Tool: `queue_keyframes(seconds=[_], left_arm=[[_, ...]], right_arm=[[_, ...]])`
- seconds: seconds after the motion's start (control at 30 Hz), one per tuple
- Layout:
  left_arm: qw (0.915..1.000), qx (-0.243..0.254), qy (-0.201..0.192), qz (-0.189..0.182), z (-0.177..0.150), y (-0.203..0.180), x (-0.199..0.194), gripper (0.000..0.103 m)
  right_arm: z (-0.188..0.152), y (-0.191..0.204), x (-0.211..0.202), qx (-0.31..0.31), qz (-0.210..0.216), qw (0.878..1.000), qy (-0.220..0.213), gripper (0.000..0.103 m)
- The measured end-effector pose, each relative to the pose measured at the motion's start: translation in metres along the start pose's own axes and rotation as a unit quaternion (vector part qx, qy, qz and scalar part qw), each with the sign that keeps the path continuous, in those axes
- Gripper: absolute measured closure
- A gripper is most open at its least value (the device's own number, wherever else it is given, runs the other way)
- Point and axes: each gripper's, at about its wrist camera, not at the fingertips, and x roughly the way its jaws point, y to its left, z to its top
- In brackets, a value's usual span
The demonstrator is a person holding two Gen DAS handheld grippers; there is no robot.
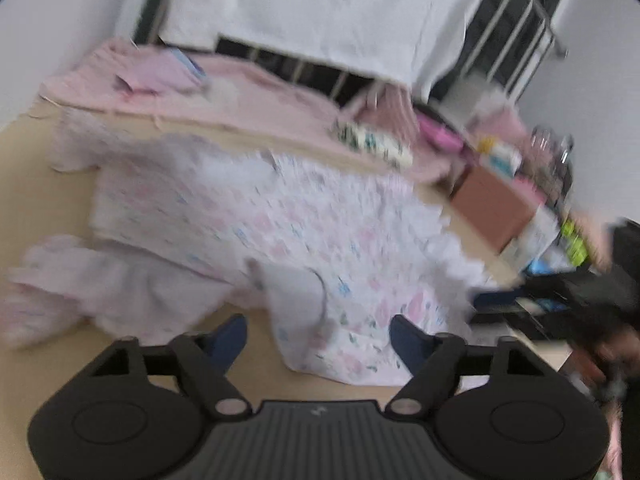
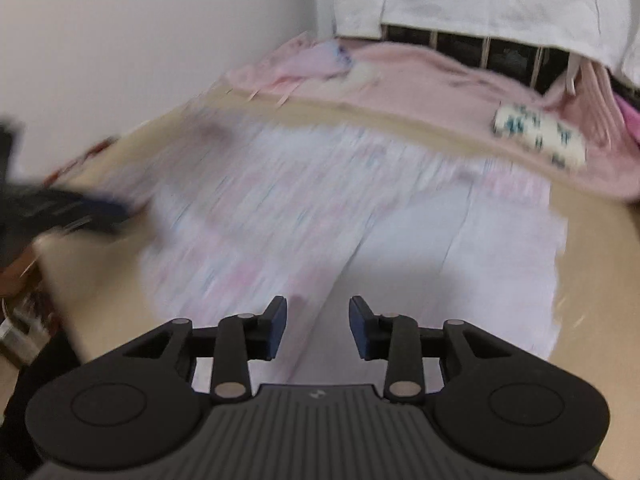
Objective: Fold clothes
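Observation:
A white garment with a pink and blue floral print [image 1: 280,224] lies spread on the tan table [image 1: 48,184], partly folded over itself, its sleeve [image 1: 80,276] trailing to the left. My left gripper [image 1: 318,338] is open, its jaws wide apart over the garment's near corner. In the right wrist view the same garment [image 2: 320,216] fills the middle, blurred by motion. My right gripper [image 2: 318,328] is open just above the cloth, holding nothing. The other gripper shows as a dark blur at the left edge of the right wrist view [image 2: 60,208].
A pink blanket [image 1: 240,92] lies along the table's far side with folded pink clothes [image 1: 160,72] and a patterned white roll [image 1: 372,140] on it. A brown box [image 1: 492,204] and clutter stand at the right. A white sheet [image 1: 320,8] hangs over a metal rack behind.

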Motion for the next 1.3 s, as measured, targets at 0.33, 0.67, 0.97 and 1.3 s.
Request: queue_keyframes(seconds=[0.33,0.67,0.97,1.3], left_arm=[[0.9978,0.026,0.062,-0.001,-0.031,-0.046,-0.007,0.092],[0.9883,0.013,-0.020,0.151,-0.018,0.002,-0.048,0.055],[0.9774,-0.123,-0.073,0.156,-0.021,0.084,-0.087,0.033],[0.9722,-0.170,-0.109,0.117,-0.032,0.085,-0.063,0.096]], right_arm=[[-0.058,-0.008,-0.026,0.036,-0.022,0.999,-0.024,0.074],[-0.072,-0.002,-0.035,-0.027,-0.032,0.998,-0.048,0.089],[0.008,0.016,-0.059,-0.054,0.012,0.993,-0.108,0.067],[0.200,0.185,0.158,-0.192,0.121,0.974,0.004,0.068]])
